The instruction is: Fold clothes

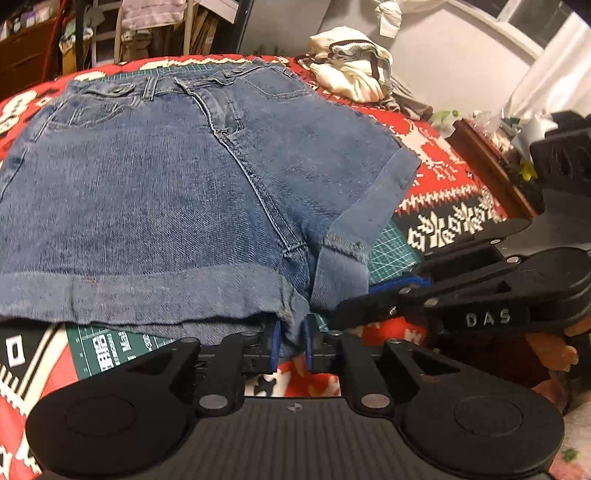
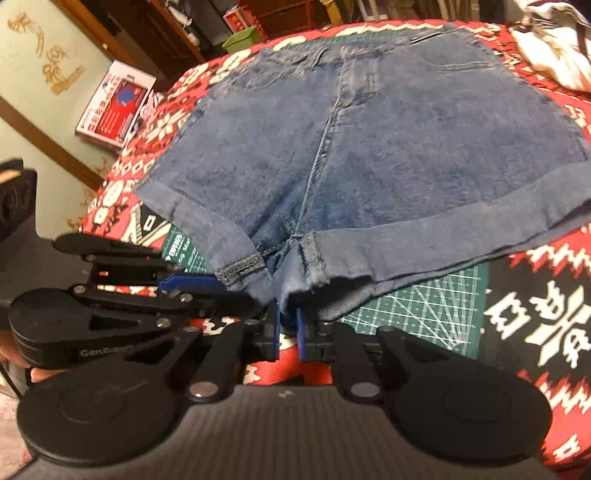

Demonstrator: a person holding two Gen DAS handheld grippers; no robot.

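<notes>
Pinching denim shorts [image 1: 155, 192] at the crotch hem: left gripper [image 1: 291, 345] and right gripper [image 2: 287, 334], both clamped on cloth, side by side. Spread flat, cuffs rolled, over green cutting mat [image 1: 391, 251] on red patterned blanket [image 1: 443, 173]. Beyond, cream garment heap [image 1: 351, 66], cluttered shelves [image 2: 177, 26], boxed item [image 2: 114, 107].

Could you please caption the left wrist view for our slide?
Left claw pinching the denim shorts at the crotch hem, right claw alongside.

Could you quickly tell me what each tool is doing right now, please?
Left tool: closed on the hem of the denim shorts near the crotch.
Right tool: closed on the same hem, right beside the left.
</notes>
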